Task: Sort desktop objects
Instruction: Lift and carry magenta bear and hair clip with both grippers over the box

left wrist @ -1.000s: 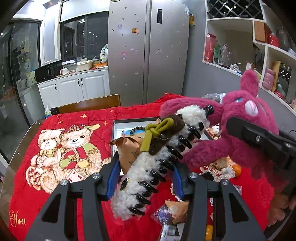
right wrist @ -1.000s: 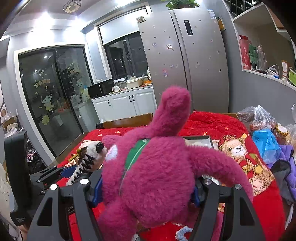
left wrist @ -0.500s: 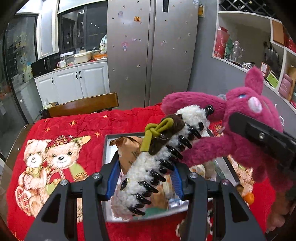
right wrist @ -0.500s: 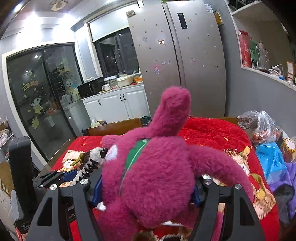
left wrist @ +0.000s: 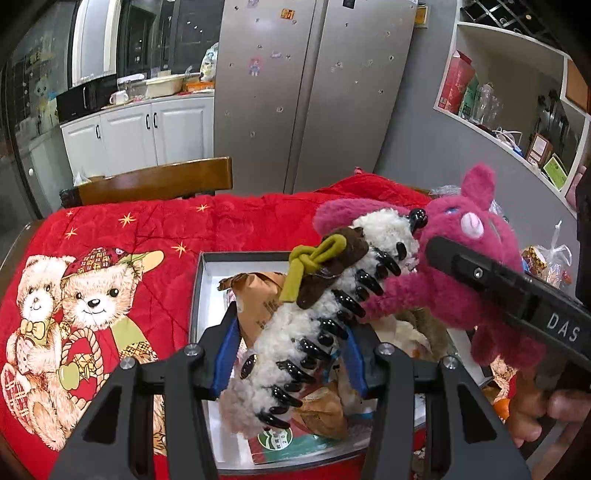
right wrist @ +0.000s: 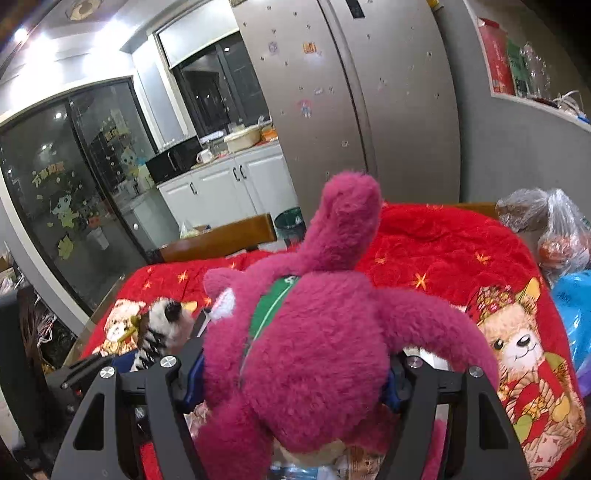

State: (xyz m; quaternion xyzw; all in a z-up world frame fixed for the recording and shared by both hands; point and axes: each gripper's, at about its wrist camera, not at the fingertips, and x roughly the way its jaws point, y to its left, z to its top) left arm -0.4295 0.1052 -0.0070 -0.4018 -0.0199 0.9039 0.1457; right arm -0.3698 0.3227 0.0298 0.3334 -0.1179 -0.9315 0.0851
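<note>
A steel 2-door fridge (left wrist: 314, 88) stands against the grey wall, white cabinets (left wrist: 147, 136) left, open shelves (left wrist: 517, 92) right, ceiling lights (right wrist: 22, 33) glaring.

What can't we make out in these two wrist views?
- Left wrist view: most of the box's contents, hidden by the fluffy white hair clip in the left tongs.
- Right wrist view: the pink plush toy fills the right tongs; their pads and the table below are hidden, and the toy's face is turned away.
- Right wrist view: contents of the plastic bags, cut off by the right edge.
</note>
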